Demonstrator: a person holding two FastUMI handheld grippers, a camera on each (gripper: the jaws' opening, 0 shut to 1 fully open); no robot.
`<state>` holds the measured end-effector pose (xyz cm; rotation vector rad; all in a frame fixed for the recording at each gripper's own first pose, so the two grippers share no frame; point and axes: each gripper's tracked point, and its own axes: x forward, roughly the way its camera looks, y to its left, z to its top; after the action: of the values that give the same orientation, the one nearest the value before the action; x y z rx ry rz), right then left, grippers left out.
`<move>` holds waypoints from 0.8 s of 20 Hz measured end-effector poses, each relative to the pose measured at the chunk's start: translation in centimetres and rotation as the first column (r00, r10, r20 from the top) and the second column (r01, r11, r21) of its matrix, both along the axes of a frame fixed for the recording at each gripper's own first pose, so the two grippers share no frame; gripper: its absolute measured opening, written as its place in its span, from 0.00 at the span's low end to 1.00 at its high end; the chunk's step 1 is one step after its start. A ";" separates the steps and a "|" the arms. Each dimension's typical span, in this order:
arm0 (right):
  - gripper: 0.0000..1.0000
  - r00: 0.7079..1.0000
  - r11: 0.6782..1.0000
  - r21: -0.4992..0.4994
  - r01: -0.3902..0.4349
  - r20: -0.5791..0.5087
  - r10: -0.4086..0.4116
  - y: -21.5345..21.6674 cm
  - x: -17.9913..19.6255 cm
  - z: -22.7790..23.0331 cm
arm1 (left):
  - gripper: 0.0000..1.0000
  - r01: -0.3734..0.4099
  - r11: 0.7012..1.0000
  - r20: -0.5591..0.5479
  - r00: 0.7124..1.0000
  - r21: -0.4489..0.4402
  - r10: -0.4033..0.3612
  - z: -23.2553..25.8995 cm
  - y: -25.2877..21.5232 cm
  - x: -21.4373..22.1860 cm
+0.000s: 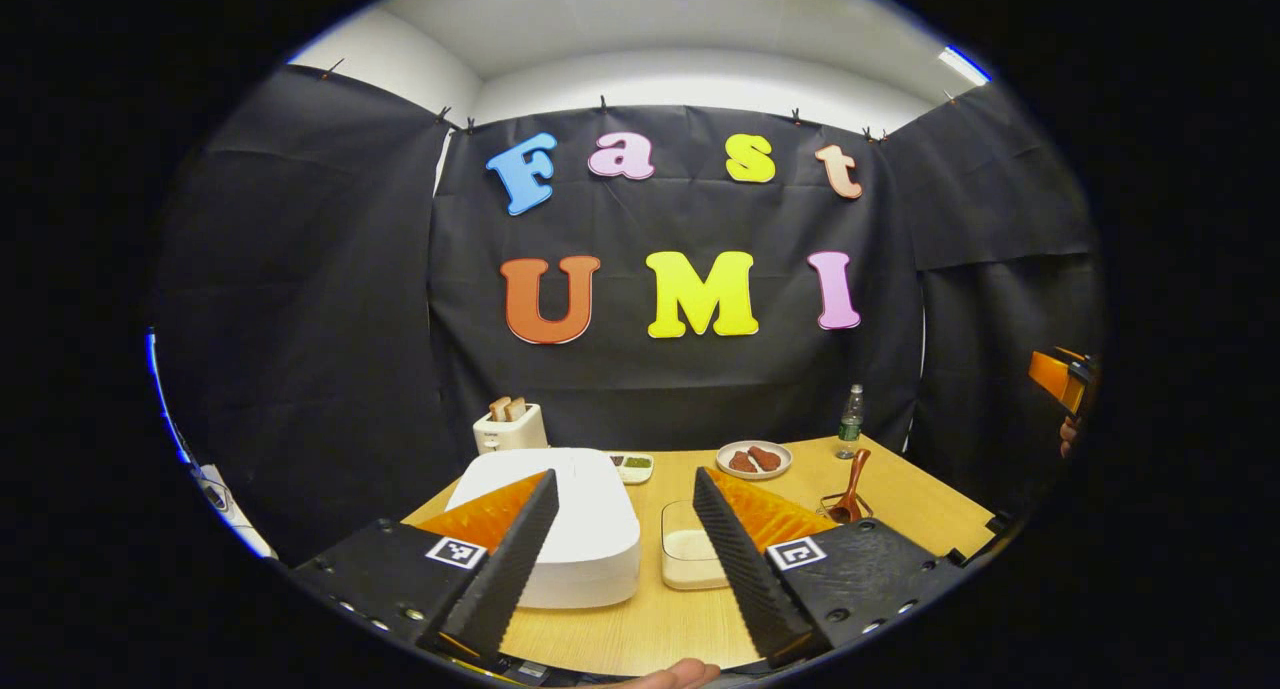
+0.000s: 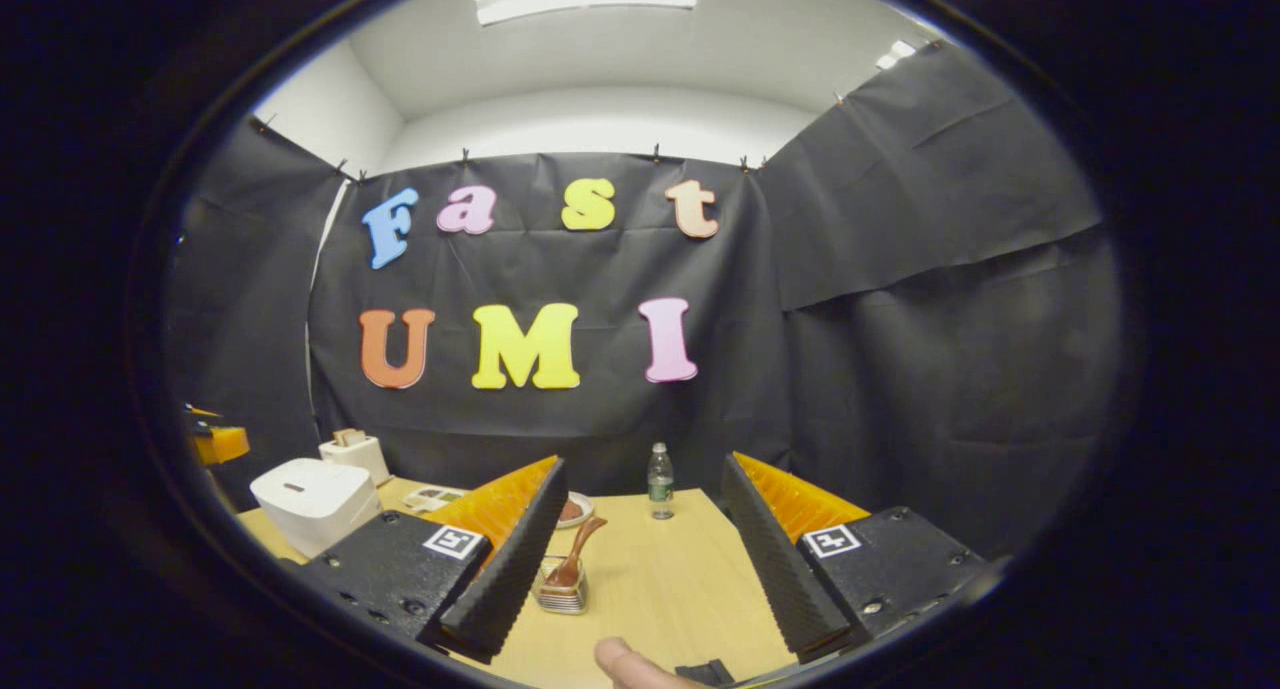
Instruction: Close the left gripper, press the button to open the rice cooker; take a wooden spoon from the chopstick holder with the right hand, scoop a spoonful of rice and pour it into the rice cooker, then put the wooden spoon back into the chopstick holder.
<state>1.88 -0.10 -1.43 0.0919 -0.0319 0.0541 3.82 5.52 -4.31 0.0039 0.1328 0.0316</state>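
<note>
A white rice cooker (image 1: 560, 519) with its lid down sits on the wooden table (image 1: 900, 489), just ahead of my left gripper (image 1: 625, 559), which is open and holds nothing. Beside the cooker stands a clear container of rice (image 1: 688, 557). A wooden spoon (image 1: 853, 489) leans in a wire chopstick holder (image 1: 845, 509) further right. In the right gripper view the spoon (image 2: 575, 559) and holder (image 2: 562, 589) sit just ahead of my open right gripper (image 2: 640, 574), near its left finger. The rice cooker (image 2: 312, 501) lies far left there.
A toaster (image 1: 510, 427) with bread stands at the back left. A small dish (image 1: 634, 464), a plate of brown food (image 1: 754, 459) and a water bottle (image 1: 850, 424) line the table's far side. A fingertip (image 2: 625, 664) shows at the near edge.
</note>
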 end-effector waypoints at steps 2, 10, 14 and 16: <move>1.00 1.000 1.000 0.004 -0.018 0.005 0.018 0.5 0.0 -0.2 | 0.67 -0.001 1.000 0.004 1.000 0.019 0.001 0.0 0.5 0.3; 1.00 0.999 0.999 -0.014 -0.040 0.010 0.040 1.2 0.8 -0.8 | 0.42 -0.010 0.999 -0.035 0.999 0.033 0.011 -1.3 2.4 2.1; 1.00 0.999 0.999 -0.021 -0.037 -0.008 0.037 1.0 1.8 -2.0 | 0.29 -0.104 0.994 -0.044 0.993 0.028 0.105 -2.1 5.5 3.3; 0.99 0.999 0.999 -0.014 -0.049 -0.014 0.049 1.3 2.1 -2.5 | 0.02 -0.131 0.991 -0.105 0.986 -0.006 0.129 -3.7 6.6 4.9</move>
<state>4.01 1.19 -3.98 0.0790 -0.0155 0.1029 8.68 12.14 -8.05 -0.0165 0.2381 0.1613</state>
